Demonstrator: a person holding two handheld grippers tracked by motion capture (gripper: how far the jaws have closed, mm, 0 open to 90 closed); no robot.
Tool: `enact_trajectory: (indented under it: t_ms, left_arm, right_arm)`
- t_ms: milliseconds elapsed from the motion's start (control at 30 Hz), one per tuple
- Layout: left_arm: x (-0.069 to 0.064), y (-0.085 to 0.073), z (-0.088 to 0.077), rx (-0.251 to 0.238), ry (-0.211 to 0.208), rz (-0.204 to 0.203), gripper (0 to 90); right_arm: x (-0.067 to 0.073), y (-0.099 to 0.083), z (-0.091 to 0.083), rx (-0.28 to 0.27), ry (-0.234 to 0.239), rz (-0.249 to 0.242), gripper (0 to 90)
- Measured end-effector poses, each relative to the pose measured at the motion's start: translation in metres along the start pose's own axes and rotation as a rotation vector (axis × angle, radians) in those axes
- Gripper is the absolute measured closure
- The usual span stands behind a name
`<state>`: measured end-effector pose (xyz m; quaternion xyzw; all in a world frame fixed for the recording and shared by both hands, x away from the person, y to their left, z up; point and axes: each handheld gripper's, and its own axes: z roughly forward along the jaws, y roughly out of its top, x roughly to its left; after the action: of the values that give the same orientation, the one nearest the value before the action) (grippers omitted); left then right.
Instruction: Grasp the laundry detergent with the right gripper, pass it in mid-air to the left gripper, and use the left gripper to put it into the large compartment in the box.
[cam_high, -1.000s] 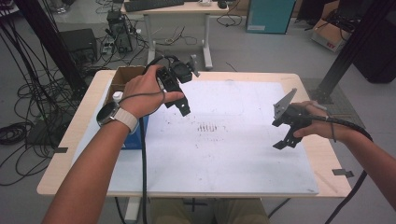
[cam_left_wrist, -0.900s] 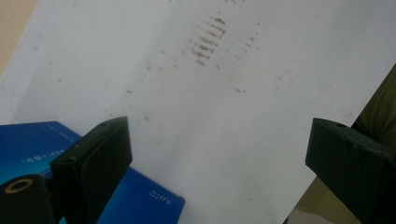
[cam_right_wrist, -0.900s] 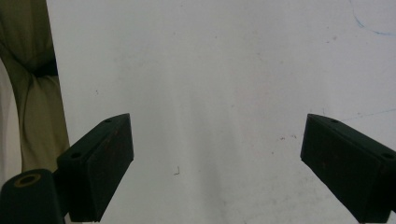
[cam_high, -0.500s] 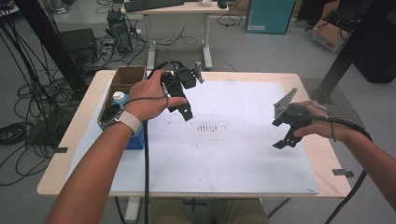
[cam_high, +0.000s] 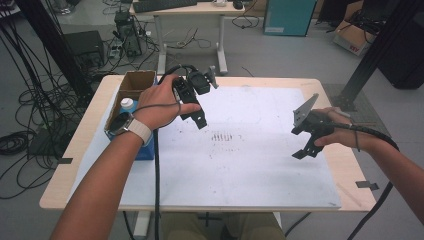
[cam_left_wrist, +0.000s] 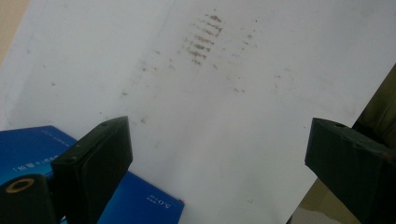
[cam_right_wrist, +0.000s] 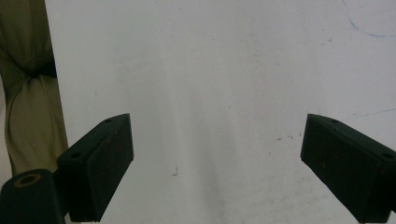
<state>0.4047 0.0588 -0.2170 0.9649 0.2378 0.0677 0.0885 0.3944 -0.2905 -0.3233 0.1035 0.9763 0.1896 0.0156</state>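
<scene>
The left gripper has drifted off the box, fingers released and empty like the right gripper's, nothing grasped yet.

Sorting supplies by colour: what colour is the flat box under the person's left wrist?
Blue, with small white print. The flat box shows best in the left gripper view, beside the white sheet.

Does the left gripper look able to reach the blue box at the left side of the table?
Probably yes: the left gripper is open, and the blue box lies close beside it with nothing between.
</scene>
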Motion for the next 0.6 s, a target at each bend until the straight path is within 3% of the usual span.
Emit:
enact_trajectory:
  t_ms: [600]
  left_arm:
    - [-0.0005,-0.0019,0.0008,-0.001,0.015,-0.005,8.0]
  right_arm:
    - [0.0005,-0.0001,0.0024,-0.002,-0.002,-0.003,9.3]
